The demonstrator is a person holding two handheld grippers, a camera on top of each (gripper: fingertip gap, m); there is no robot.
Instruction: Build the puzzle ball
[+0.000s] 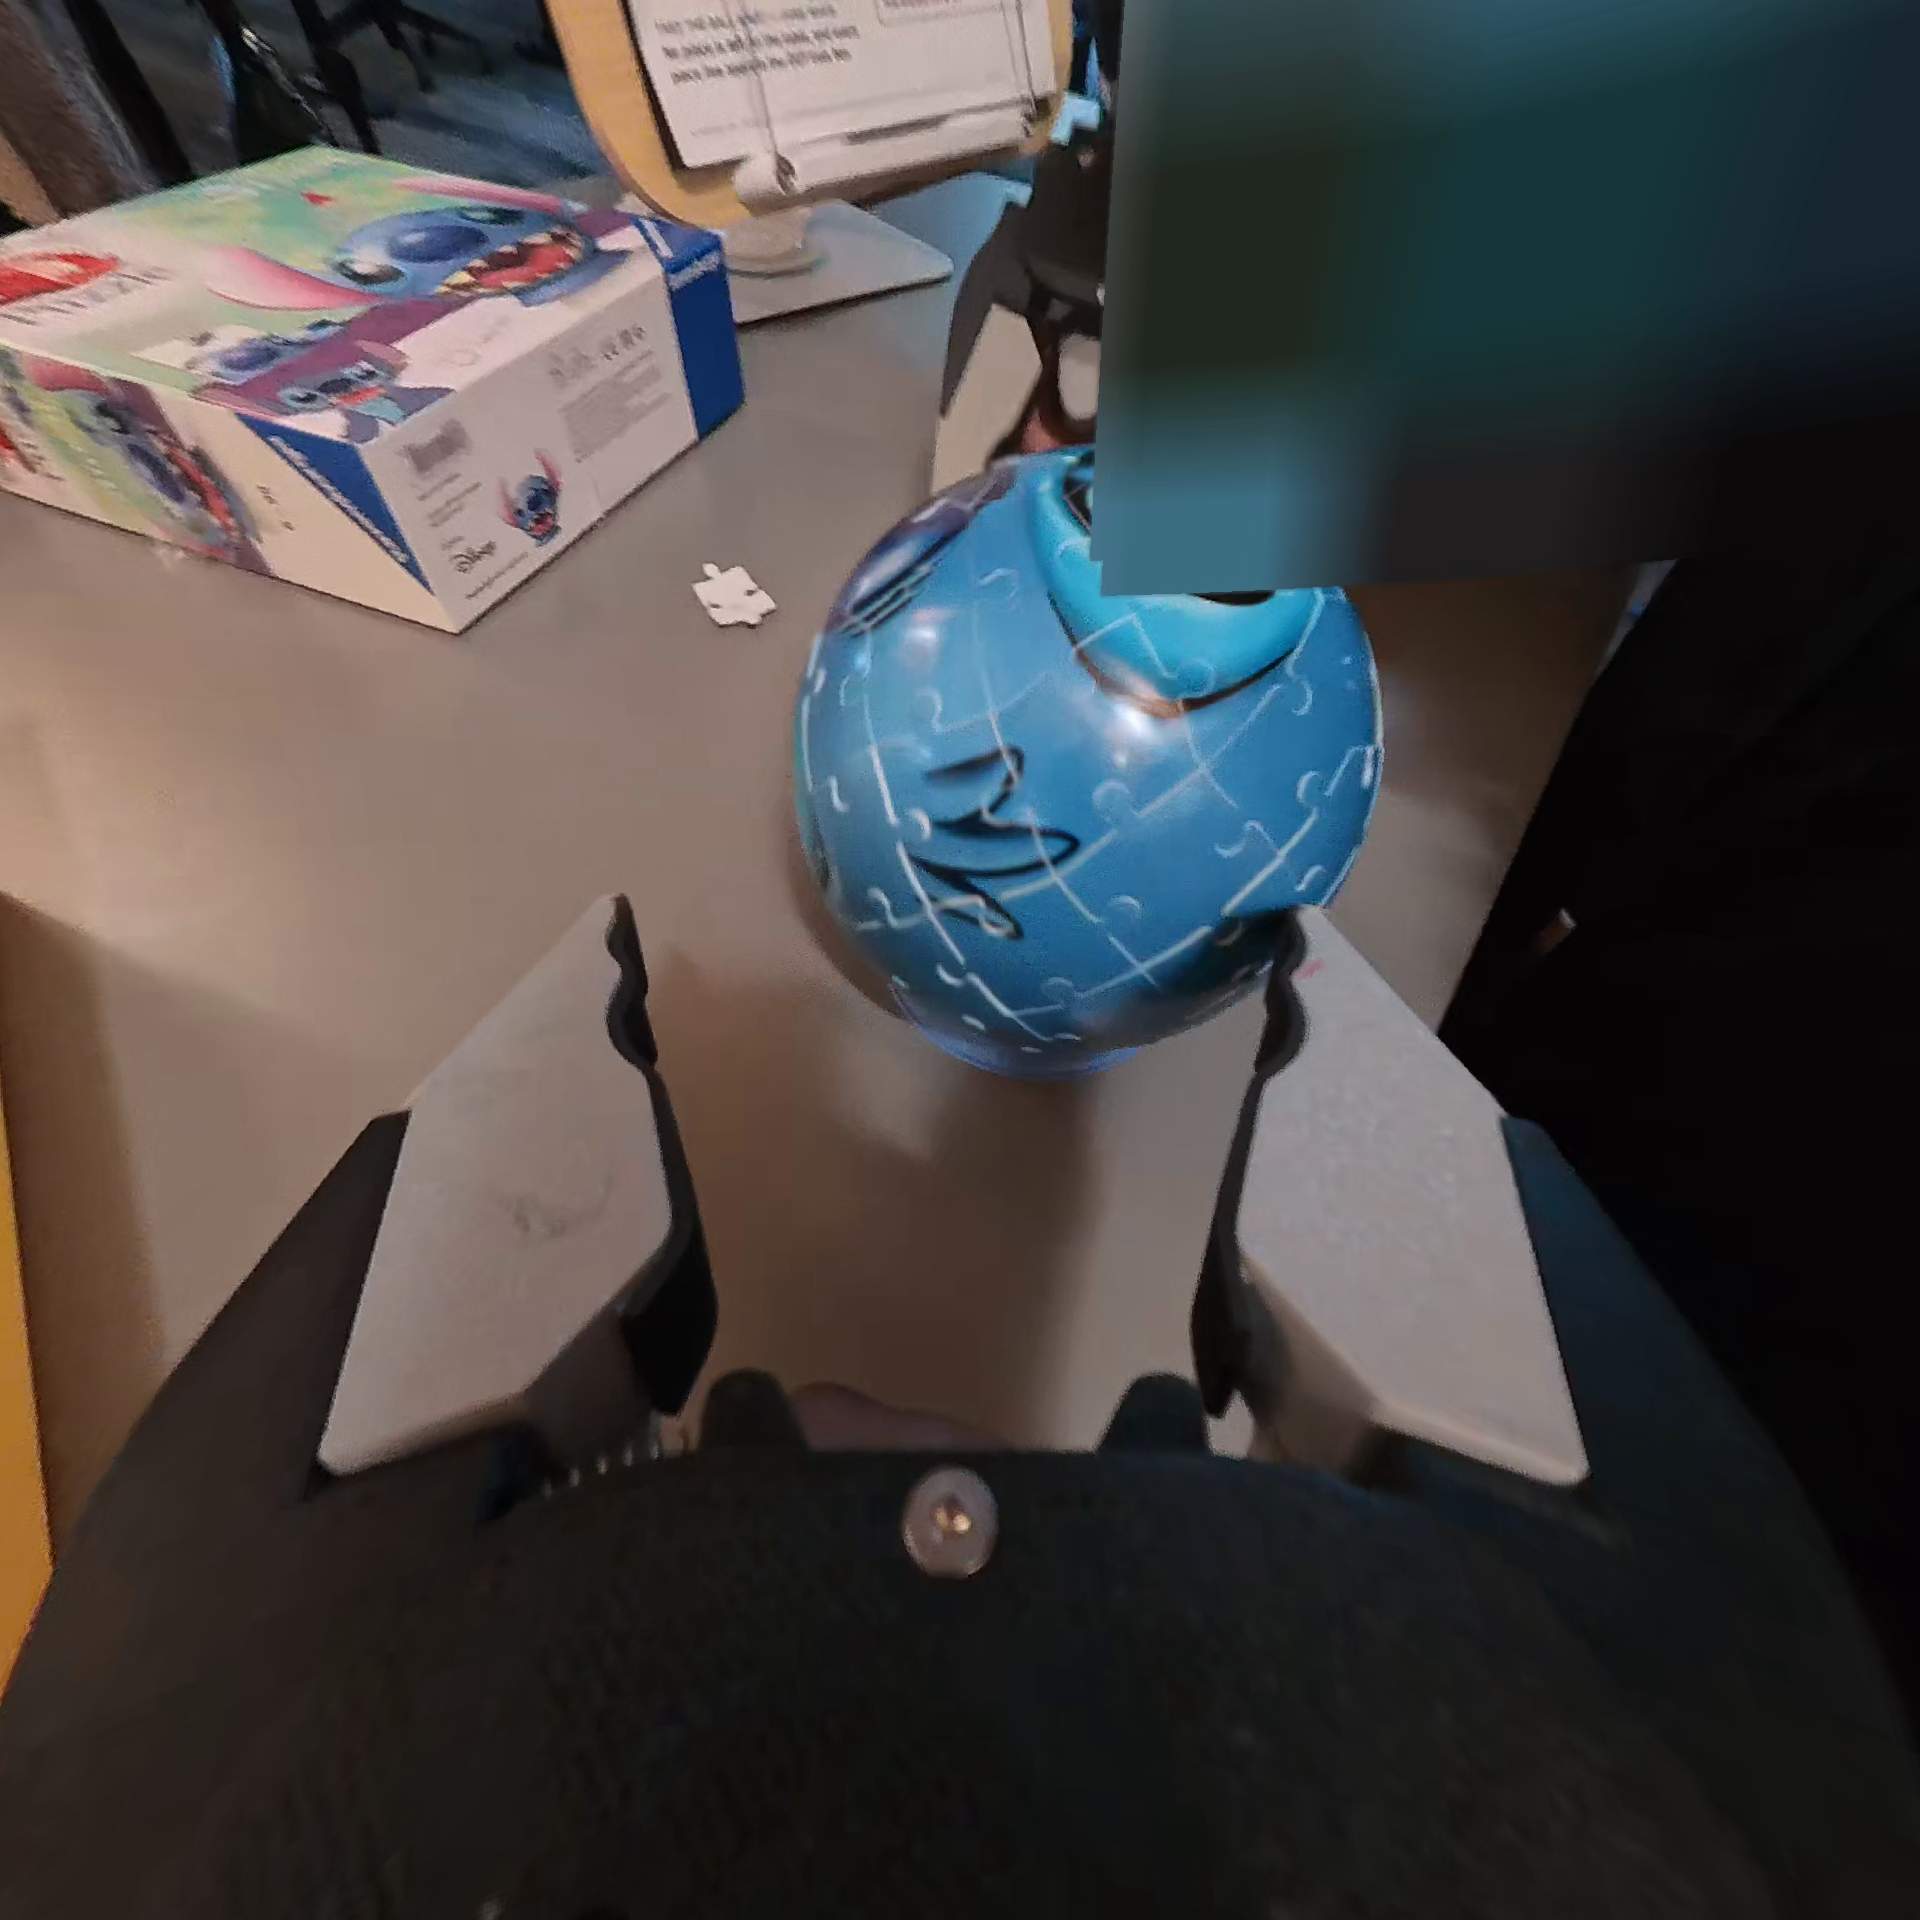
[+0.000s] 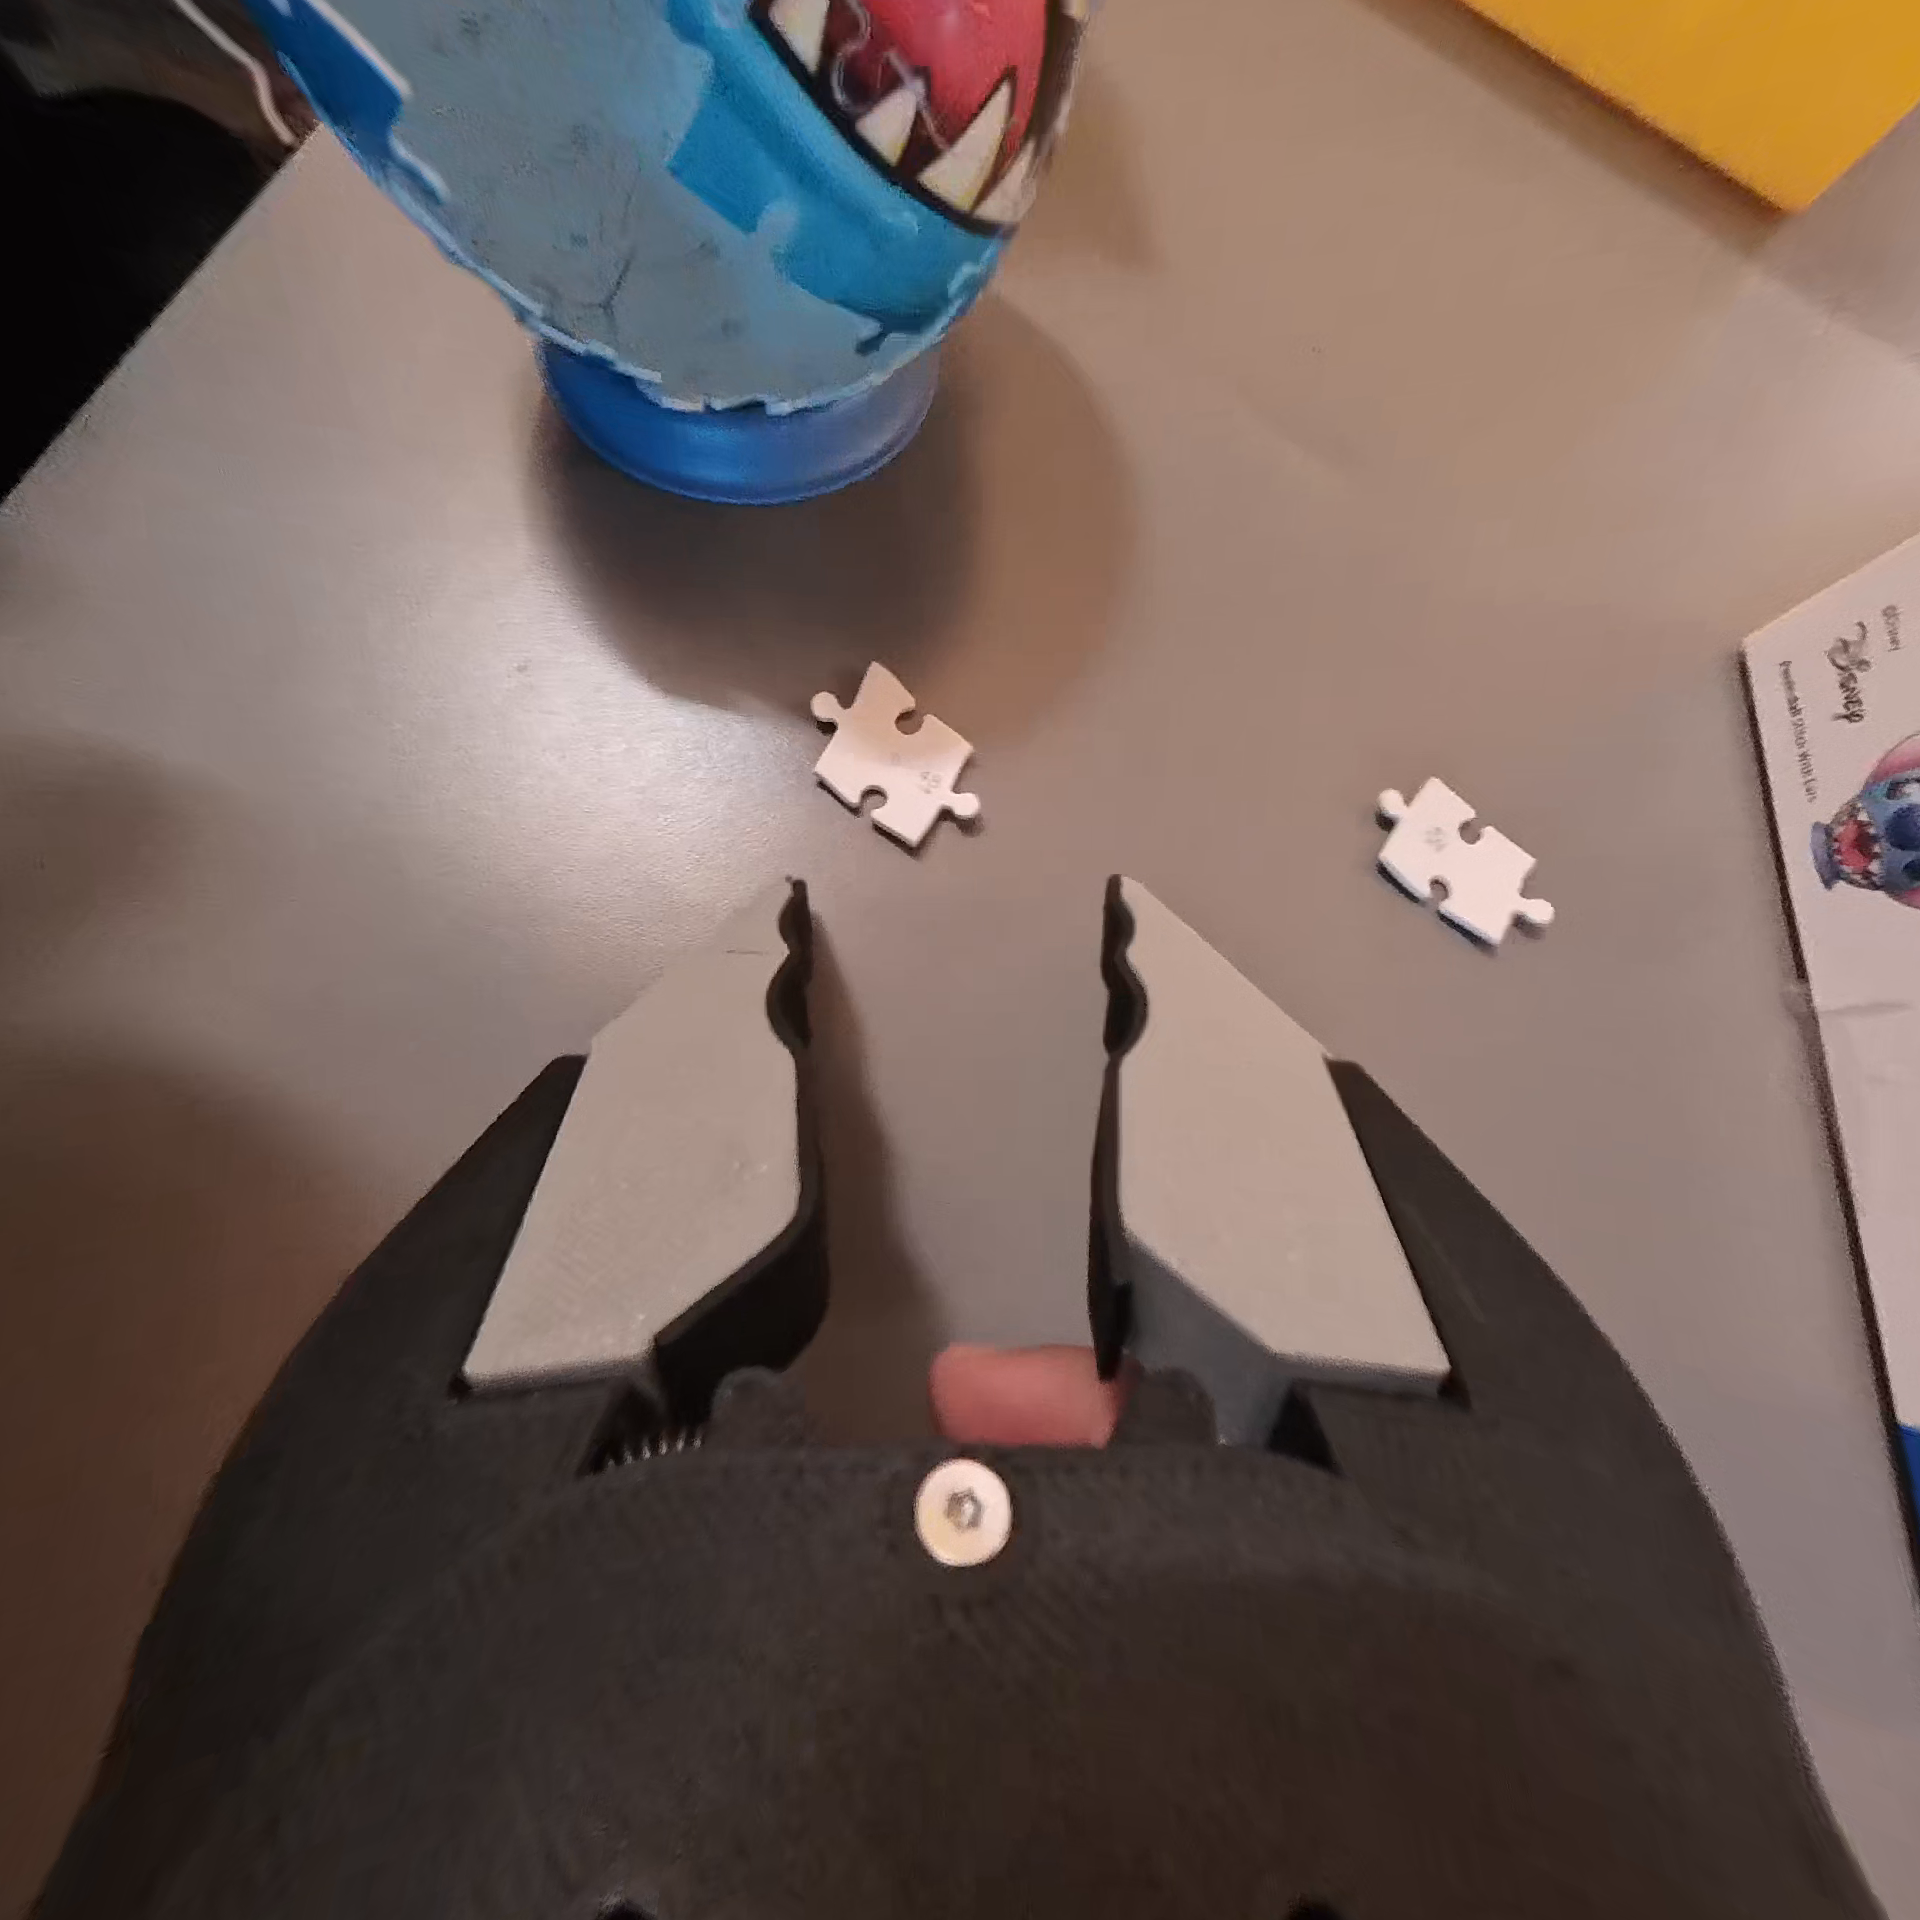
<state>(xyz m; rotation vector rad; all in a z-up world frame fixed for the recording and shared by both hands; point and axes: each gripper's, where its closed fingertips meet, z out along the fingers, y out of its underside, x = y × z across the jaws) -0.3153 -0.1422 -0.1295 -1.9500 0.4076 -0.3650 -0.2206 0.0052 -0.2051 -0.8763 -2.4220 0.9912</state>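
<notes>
The blue puzzle ball (image 1: 1081,790) stands on a blue ring base on the grey table. In the right wrist view the ball (image 2: 644,177) shows a bare patch with pieces missing, above its base (image 2: 727,436). Two white face-down puzzle pieces lie on the table: one (image 2: 899,764) just ahead of my right gripper, one (image 2: 1460,857) further right. One loose piece (image 1: 735,595) shows left of the ball in the left wrist view. My left gripper (image 1: 951,920) is open and empty, its right fingertip close by the ball's lower side. My right gripper (image 2: 956,904) is open and empty.
The puzzle's box (image 1: 343,374) lies at the back left of the table (image 1: 312,779); its edge shows at the right (image 2: 1849,935). A stand holding a paper sheet (image 1: 831,94) is behind. A yellow surface (image 2: 1704,73) lies at the far right. The table's left edge drops off (image 2: 104,416). To reach the loose piece (image 1: 735,595) in a straight line is about 8 cm for my right fingers, about 25 cm for my left. It turns up in the right wrist view (image 2: 1465,869) as well.
</notes>
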